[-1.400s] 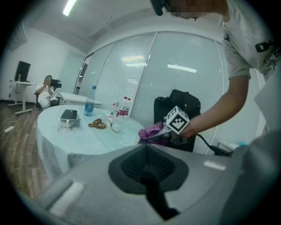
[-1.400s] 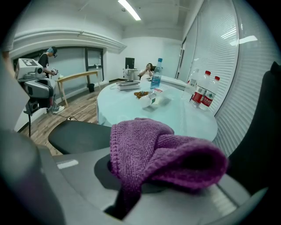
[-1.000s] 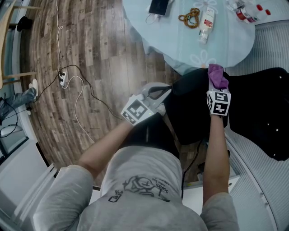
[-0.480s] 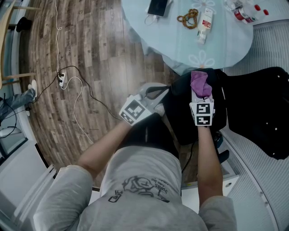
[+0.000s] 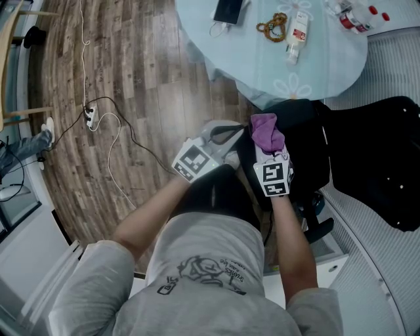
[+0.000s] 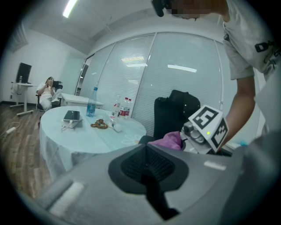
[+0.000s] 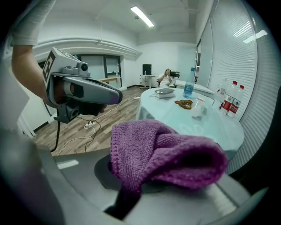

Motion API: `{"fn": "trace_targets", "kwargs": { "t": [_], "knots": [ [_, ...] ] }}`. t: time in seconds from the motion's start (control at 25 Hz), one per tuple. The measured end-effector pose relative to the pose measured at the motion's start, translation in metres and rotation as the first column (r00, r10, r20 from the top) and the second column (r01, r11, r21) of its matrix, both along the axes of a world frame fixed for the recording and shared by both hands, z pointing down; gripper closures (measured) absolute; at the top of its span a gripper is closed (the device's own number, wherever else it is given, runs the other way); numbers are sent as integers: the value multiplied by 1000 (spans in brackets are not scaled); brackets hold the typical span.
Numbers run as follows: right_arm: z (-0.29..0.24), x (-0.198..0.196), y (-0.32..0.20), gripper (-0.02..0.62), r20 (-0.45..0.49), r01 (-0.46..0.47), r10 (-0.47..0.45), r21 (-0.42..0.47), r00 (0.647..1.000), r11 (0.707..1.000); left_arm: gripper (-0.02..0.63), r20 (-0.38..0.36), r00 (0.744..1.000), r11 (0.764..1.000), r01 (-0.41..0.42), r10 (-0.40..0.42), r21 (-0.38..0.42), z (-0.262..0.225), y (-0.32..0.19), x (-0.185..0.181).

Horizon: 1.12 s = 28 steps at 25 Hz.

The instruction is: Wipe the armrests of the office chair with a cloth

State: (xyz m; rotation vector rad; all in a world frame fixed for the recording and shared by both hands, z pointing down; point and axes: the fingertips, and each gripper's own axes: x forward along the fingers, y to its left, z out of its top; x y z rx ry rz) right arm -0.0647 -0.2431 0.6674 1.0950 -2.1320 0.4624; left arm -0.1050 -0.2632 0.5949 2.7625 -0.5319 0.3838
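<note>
I see a round desk (image 5: 328,65) under a pale blue cover. On it lie a dark phone (image 5: 231,9) with a white cable, a coil of brown beads (image 5: 275,25) and, just beside the beads, a small white bottle (image 5: 299,29). Red-capped bottles (image 5: 354,18) sit near the rim, and a tall blue bottle (image 7: 189,89) stands upright near the phone. The desk stands on a wood-plank floor (image 5: 151,79). On the floor lies a white power strip (image 5: 91,115) with black and white cables (image 5: 115,164) looping away from it. The black office chair (image 5: 298,157) stands close beside the desk's edge.
</note>
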Motion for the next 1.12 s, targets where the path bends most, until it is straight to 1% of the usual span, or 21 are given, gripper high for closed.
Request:
{"fn": "trace_targets", "kwargs": {
  "t": [0.28,0.44,0.6,0.76,1.12],
  "knots": [
    [-1,-1,1,568,38,11,-11,9,999,1000,604,2,1000,1000,-5,5,-1,2,1,0],
    [0,4,-1,568,34,29,-29,14,999,999,604,2,1000,1000,-4,4,-2,3,0,1],
    [2,16,-6,568,20,27,-27,17,999,999,604,2,1000,1000,-5,5,2,2,0,2],
    [6,40,-18,568,-4,8,-8,17,1000,1000,604,0,1000,1000,-5,5,-2,3,2,3],
    [11,118,-56,568,-48,-79,80,23,996,997,604,-2,1000,1000,-13,13,-12,5,6,7]
  ]
}}
